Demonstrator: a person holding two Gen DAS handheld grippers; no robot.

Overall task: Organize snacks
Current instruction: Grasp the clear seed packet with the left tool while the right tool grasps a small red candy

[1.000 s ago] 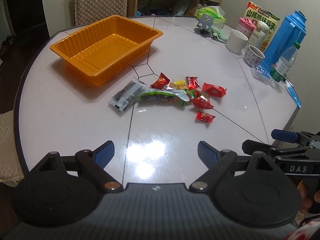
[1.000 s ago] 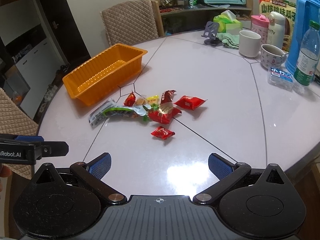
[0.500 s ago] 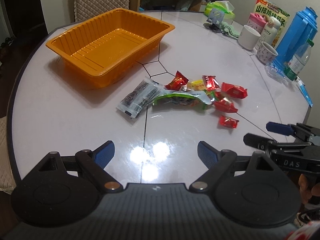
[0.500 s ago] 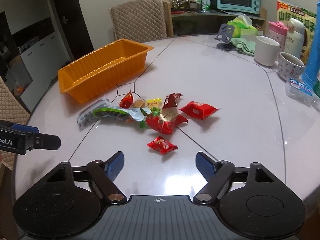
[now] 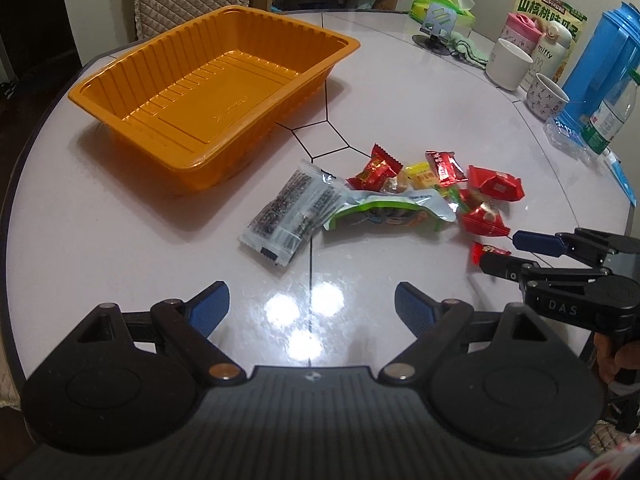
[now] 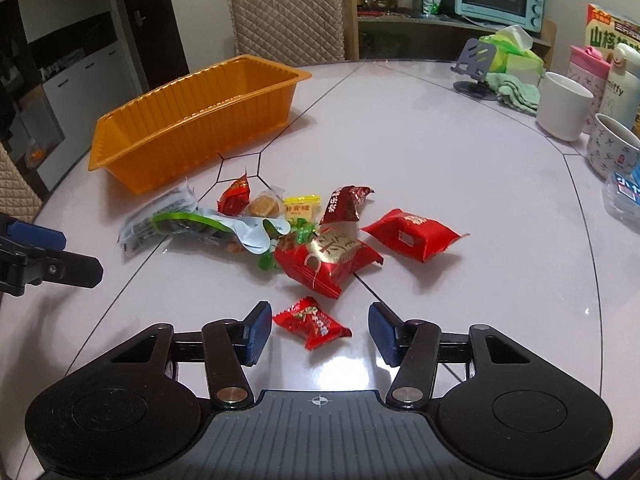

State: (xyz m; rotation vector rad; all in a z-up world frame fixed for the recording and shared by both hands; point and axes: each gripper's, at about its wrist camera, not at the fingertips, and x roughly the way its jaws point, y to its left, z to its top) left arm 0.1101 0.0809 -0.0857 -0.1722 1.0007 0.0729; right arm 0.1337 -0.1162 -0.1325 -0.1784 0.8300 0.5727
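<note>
An empty orange tray [image 5: 216, 92] [image 6: 192, 120] sits on the white round table. A pile of snack packets lies beside it: a clear dark-speckled packet [image 5: 296, 212], a green-edged pouch [image 5: 392, 210] [image 6: 212, 228], and several red packets [image 6: 332, 256]. A small red candy [image 6: 312, 322] lies between the fingertips of my right gripper [image 6: 316, 332], which is open around it, not touching. My left gripper [image 5: 312, 308] is open and empty, just short of the pile. The right gripper also shows at the right in the left wrist view [image 5: 516, 252].
Mugs [image 6: 564, 104], a blue thermos [image 5: 600, 68], a water bottle [image 5: 612, 120], a snack box [image 5: 548, 8], a phone stand [image 6: 476, 64] and green tissues crowd the table's far right. A quilted chair [image 6: 288, 24] stands behind the table. The left gripper's finger [image 6: 52, 268] shows at the left.
Both grippers have moved forward toward the snack pile. My right gripper has narrowed and lowered so the small red candy now lies between its fingertips.
</note>
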